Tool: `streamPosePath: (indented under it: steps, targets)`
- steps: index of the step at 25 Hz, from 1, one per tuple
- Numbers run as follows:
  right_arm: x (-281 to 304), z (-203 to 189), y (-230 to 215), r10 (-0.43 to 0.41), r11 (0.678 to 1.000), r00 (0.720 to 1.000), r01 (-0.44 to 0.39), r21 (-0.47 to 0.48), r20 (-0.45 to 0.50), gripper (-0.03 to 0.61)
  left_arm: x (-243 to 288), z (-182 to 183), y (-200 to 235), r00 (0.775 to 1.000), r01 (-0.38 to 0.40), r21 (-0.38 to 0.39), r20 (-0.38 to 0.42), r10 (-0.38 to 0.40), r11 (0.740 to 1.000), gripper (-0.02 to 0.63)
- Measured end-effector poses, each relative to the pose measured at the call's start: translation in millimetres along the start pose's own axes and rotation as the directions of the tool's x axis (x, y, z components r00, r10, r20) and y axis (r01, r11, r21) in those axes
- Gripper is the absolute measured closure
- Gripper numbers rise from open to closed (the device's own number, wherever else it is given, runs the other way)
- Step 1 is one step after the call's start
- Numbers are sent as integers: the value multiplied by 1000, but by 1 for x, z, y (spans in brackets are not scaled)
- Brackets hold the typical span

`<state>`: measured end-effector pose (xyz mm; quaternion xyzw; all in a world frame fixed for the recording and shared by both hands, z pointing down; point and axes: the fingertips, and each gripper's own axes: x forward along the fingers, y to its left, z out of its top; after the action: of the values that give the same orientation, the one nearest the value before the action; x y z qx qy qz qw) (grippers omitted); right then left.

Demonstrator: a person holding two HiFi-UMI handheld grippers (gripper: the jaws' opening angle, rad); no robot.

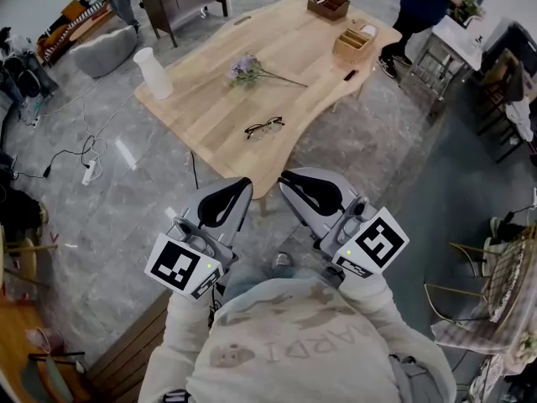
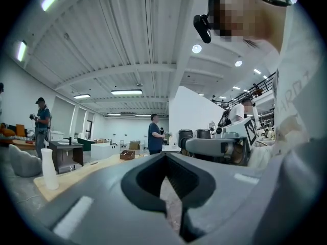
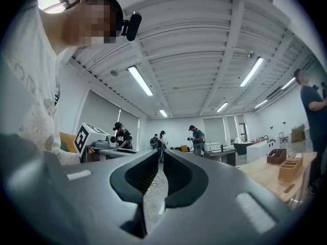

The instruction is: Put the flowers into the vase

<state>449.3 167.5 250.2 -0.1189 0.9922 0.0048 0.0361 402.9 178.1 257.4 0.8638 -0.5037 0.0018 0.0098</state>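
Observation:
A white vase stands upright on the left corner of the light wooden table. A sprig of purple flowers lies flat near the table's middle, stem pointing right. Both grippers are held close to my body, short of the table's near edge. The left gripper and the right gripper each have their jaws together with nothing between them. The left gripper view shows the left gripper and, far off at the left, the vase. In the right gripper view, only the room lies past the right gripper.
Black glasses lie near the table's front edge. Two wooden boxes sit at the far right end, beside a small dark item. A person stands beyond. Cables trail on the floor at left; wire chairs stand at right.

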Motion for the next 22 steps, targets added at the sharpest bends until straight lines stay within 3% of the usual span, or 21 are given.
streamPosePath:
  steps: [10,22]
  targets:
    - [31,-18,-35,55,997,999,-54,55,1,526,26,-14,36,998,-47,-7,-43,47,999,614]
    - [80,-28,-112,-14,999,999,16,51,-34,525,95,-20,106,998,37,-19,-41,-38,999,614]
